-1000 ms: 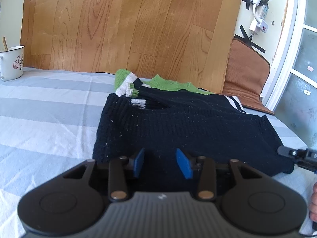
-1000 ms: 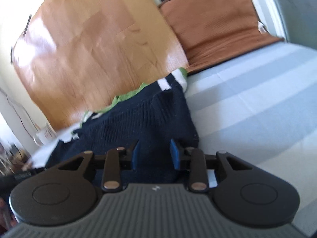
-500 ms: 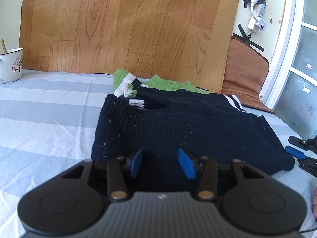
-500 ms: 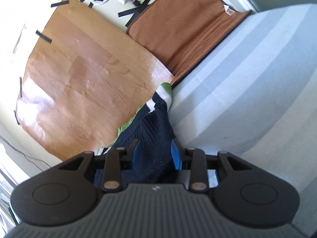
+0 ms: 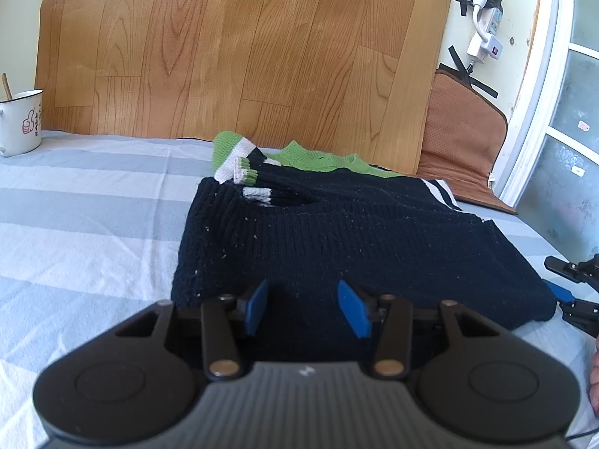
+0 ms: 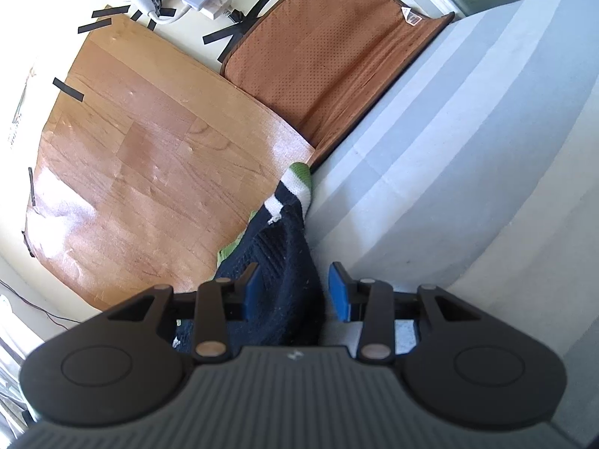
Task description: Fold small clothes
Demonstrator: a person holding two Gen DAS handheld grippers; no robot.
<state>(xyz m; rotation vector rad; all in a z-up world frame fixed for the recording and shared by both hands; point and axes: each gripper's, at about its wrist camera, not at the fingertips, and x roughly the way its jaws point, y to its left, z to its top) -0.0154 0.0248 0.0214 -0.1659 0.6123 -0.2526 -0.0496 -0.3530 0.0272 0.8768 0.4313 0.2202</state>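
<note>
A navy knit sweater (image 5: 355,232) with green and white trim lies folded on the blue-and-white striped sheet (image 5: 86,205). My left gripper (image 5: 301,292) hovers at its near hem, open, with the dark knit showing between the blue pads. At the sweater's right corner is my right gripper (image 5: 559,286), turned on its side. In the right wrist view the sweater's edge (image 6: 288,247) runs between the jaws of the right gripper (image 6: 294,280). Those jaws are opening. The right pad (image 6: 338,293) stands off the cloth.
A white enamel mug (image 5: 20,121) stands at the far left of the bed. A wood-pattern board (image 5: 243,48) and a brown mat (image 5: 460,131) lean on the wall behind. A white door frame (image 5: 535,93) borders the right. A hand (image 5: 593,381) shows at the right edge.
The right gripper has rolled onto its side and its jaws have spread wider around the sweater's right edge. The left gripper has stayed where it was.
</note>
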